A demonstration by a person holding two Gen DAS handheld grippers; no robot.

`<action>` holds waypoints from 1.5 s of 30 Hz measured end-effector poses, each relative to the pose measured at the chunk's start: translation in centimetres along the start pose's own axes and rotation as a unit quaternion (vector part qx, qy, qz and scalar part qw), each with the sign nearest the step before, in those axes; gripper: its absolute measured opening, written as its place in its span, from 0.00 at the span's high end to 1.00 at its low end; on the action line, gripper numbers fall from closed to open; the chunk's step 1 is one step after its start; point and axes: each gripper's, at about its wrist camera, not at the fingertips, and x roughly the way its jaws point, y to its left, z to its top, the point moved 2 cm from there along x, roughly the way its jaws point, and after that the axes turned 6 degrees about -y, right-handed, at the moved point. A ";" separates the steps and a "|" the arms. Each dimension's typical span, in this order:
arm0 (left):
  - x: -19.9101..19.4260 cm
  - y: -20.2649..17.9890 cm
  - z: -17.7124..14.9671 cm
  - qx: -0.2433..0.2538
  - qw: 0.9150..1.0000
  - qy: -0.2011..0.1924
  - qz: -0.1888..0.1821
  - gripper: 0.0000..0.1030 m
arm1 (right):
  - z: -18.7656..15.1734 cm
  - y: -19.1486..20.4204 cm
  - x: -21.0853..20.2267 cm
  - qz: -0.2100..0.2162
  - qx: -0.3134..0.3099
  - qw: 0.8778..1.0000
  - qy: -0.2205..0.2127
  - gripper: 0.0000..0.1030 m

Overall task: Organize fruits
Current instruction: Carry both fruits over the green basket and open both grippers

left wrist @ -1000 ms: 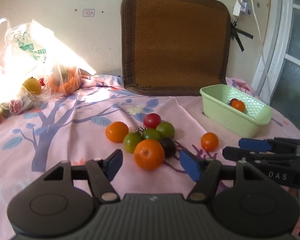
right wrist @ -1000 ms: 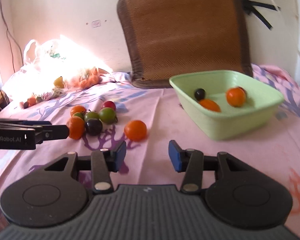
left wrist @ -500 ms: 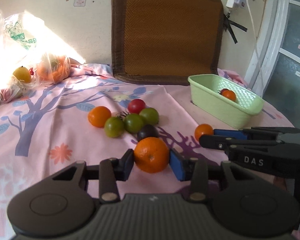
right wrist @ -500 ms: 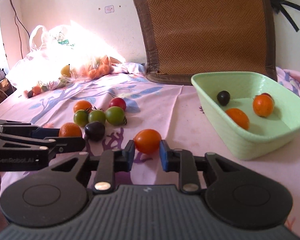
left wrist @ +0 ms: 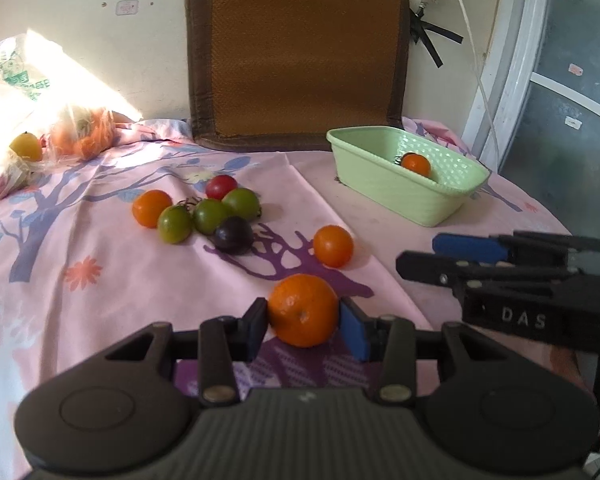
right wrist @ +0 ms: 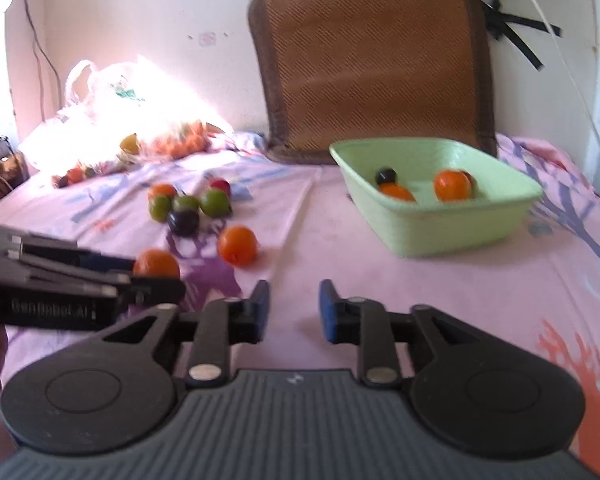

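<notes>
Two grippers over a pink cloth (left wrist: 79,280). Left gripper (left wrist: 303,322): jaws pinching an orange (left wrist: 303,310) between the blue pads (left wrist: 354,334), one pad against each side of the fruit. Just ahead of these jaws and slightly right, a small orange tomato (left wrist: 333,246) lying alone on the cloth. Farther ahead and to the left, a cluster of touching fruits: dark tomato (left wrist: 233,235) nearest, then three green tomatoes (left wrist: 209,216), a red tomato (left wrist: 221,186) behind them and an orange fruit (left wrist: 151,208) at the cluster's left end. Ahead and well to the right, a green basket (left wrist: 384,188) with one orange fruit visible inside from this view. Far left, against the wall, a sunlit plastic bag (left wrist: 19,92) holding more fruit. Behind everything, a brown woven mat (left wrist: 295,52) propped upright against the wall.

Right gripper (right wrist: 293,312): jaws spread, nothing between them, bare cloth below the gap. Small orange tomato (right wrist: 237,245) ahead of and left of these jaws, clear of both fingers. Basket (right wrist: 432,236) ahead and to the right, containing a dark tomato, an orange fruit and a half-hidden orange one beside the near wall. Left gripper entering from the left edge, with its orange (right wrist: 156,263) partly hidden behind the fingers.
</notes>
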 end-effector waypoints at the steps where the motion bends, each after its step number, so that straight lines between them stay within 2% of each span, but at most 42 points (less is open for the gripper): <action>1: -0.3 0.3 -0.1 -0.003 1.000 0.001 0.007 0.62 | 0.5 0.4 0.6 0.008 -0.005 1.000 -0.004 0.52; 5: -1.4 1.7 -0.6 -0.014 1.000 0.004 0.027 0.62 | 1.4 2.5 3.6 0.038 -0.038 0.999 0.003 0.52; 8: -1.8 2.1 -0.6 -0.016 0.999 0.004 0.035 0.62 | 0.7 3.2 5.4 0.029 -0.052 0.998 0.031 0.54; 9: -1.8 2.1 -0.5 -0.016 0.999 0.004 0.035 0.62 | 0.4 3.0 5.5 0.031 -0.048 0.998 0.037 0.65; 10: -1.7 2.0 -0.4 -0.016 0.999 0.004 0.034 0.62 | 0.2 2.8 5.2 0.035 -0.040 0.998 0.038 0.71; 12: -1.4 1.6 -0.4 -0.014 1.000 0.007 0.027 0.62 | 0.1 2.2 3.7 0.029 -0.030 0.999 0.027 0.70; 17: -0.2 -1.3 0.1 0.011 1.000 0.013 -0.013 0.62 | -1.2 0.0 -1.0 -0.017 -0.019 1.000 -0.006 0.70; 22: 1.2 -5.5 1.0 0.052 0.996 0.016 -0.071 0.62 | -3.3 -3.2 -5.3 -0.075 0.019 0.997 -0.018 0.70; 25: 2.3 -7.6 3.2 0.066 0.993 0.010 -0.098 0.62 | -3.3 -5.0 -6.6 -0.104 0.033 0.993 -0.034 0.70; 29: 4.9 -9.5 8.1 0.057 0.990 -0.010 -0.125 0.62 | -0.5 -7.4 -6.1 -0.134 0.025 0.988 -0.072 0.70; 32: 8.0 -9.8 11.1 0.033 0.992 -0.005 -0.123 0.62 | 1.6 -9.1 -4.1 -0.141 0.029 0.986 -0.090 0.70; 35: 11.4 -9.5 12.6 0.017 0.994 0.014 -0.108 0.62 | 2.5 -10.4 -1.8 -0.140 0.034 0.986 -0.087 0.70; 41: 15.9 -8.9 12.3 0.006 0.995 0.052 -0.088 0.62 | 2.8 -11.2 1.5 -0.135 0.040 0.988 -0.068 0.69; 43: 16.2 -8.8 11.9 0.005 0.996 0.047 -0.081 0.60 | 2.9 -11.0 1.9 -0.133 0.042 0.988 -0.066 0.69; 45: 16.0 -9.0 11.8 0.008 0.996 0.039 -0.082 0.51 | 2.8 -10.8 2.2 -0.134 0.039 0.988 -0.065 0.69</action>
